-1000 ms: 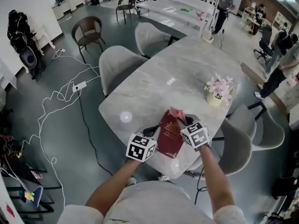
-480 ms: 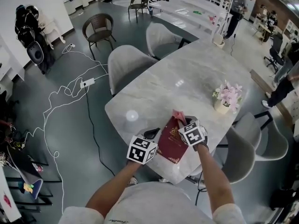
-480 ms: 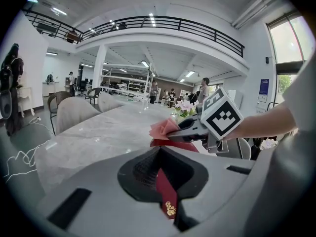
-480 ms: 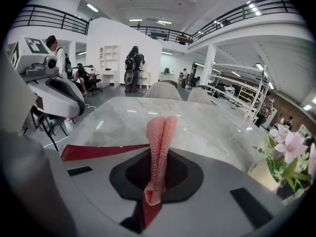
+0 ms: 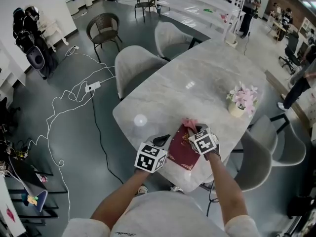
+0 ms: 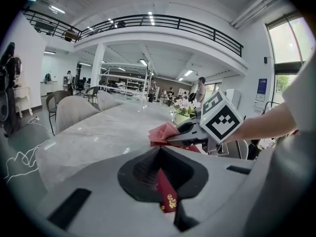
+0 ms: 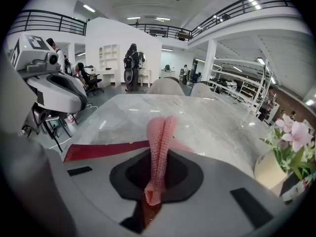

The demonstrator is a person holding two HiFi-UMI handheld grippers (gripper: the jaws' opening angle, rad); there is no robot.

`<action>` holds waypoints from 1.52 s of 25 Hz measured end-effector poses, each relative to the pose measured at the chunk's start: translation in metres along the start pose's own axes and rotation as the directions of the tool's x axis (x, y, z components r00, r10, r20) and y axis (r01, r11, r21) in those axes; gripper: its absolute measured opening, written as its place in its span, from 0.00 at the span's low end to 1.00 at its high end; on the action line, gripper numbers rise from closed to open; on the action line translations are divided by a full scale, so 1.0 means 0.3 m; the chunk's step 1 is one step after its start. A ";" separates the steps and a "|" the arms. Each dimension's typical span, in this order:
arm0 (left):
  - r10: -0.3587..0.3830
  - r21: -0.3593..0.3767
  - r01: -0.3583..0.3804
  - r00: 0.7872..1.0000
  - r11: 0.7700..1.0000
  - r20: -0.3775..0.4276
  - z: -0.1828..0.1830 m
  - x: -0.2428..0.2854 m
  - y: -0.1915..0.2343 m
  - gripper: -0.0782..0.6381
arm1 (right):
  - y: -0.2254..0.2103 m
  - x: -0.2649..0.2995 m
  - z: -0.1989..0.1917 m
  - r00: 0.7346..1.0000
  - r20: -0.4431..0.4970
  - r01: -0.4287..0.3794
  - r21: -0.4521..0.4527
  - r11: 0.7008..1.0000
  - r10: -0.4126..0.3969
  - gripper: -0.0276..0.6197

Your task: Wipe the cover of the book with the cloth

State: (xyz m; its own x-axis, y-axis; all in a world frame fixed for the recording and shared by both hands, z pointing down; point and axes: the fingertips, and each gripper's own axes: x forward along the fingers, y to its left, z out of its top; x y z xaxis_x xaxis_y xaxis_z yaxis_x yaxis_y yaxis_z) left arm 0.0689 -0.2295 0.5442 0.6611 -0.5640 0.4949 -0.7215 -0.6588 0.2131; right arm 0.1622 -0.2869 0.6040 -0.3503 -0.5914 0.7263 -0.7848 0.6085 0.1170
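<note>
- Book (image 5: 181,151): dark red cover with gold print, on marble tabletop (image 5: 163,102)
- left gripper (image 6: 163,181) fingers pinching its edge
- right gripper (image 7: 155,181) fingers clamped on pink cloth (image 7: 159,147)

Gold print on the book (image 5: 180,152) is too small to read

Light grey T-shirt (image 5: 163,218) fills the bottom of the head view: short sleeves, a small line of script across the chest. Just ahead of the T-shirt, the left gripper (image 5: 161,141) carries a white cube (image 5: 149,157) printed with black square markers, and the right gripper (image 5: 191,128) wears a matching one. Up close, each gripper's shell is smooth pale grey, with a black rounded recess round the jaws and dark rectangular slots to either side.
</note>
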 end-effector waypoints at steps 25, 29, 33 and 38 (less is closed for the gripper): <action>-0.046 0.023 0.047 0.998 0.999 -0.030 -0.067 -0.100 -0.002 0.12 | 0.190 -0.058 -0.060 1.000 -0.014 -0.013 0.058 0.998 0.014 0.07; -0.059 0.030 0.060 0.998 0.998 -0.032 -0.075 -0.118 -0.004 0.12 | 0.221 -0.071 -0.067 1.000 -0.016 -0.014 0.067 0.998 0.015 0.07; -0.078 0.039 0.079 0.996 0.996 -0.037 -0.082 -0.132 -0.013 0.12 | 0.254 -0.088 -0.074 1.000 -0.019 -0.016 0.075 0.997 0.017 0.07; -0.102 0.054 0.104 0.994 0.993 -0.041 -0.094 -0.144 -0.029 0.12 | 0.299 -0.106 -0.091 1.000 -0.023 -0.019 0.091 0.996 0.021 0.07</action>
State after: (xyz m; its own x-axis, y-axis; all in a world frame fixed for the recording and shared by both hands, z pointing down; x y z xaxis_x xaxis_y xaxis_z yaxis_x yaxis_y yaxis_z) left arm 0.0408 -0.1853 0.5446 0.7219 -0.4732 0.5049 -0.6369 -0.7396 0.2175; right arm 0.1169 -0.1992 0.6098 -0.3548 -0.5665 0.7437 -0.8215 0.5687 0.0413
